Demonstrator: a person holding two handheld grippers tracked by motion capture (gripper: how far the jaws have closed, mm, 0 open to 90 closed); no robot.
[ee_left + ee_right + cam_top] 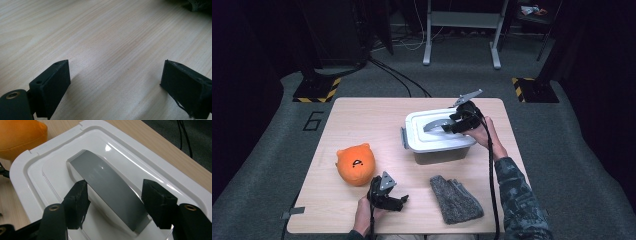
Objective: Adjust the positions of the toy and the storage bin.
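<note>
So the thing we're working on here is the box, a clear tub with a white lid snapped on, sitting at the back right of the desk. The lid has a grey handle arched across its middle, and that's what we're going for, probably because it's the only raised bit you can pinch to lift the lid or carry the whole box.

Our right hand-held gripper comes in over the lid from the right side, with one jaw on each side of the handle. The jaws are only partway in. There's a visible gap on the right jaw's side, and the left one looks very near the handle's edge, but we don't see either pad pressing yet, so no grip so far as we can judge.

Our left hand-held gripper is parked low over bare wood near the front edge, jaws wide apart with nothing between them. It's probably just waiting its turn, or ready to steady the box.

Around it: an orange plush sits front left of the box, a little apart from it, and a grey knit thing lies in front, near the desk's edge. Neither is touching the box, and nothing blocks the lid from going straight up. The side latch on the left end might still hold it down, though we can't tell if it's clipped.
</note>
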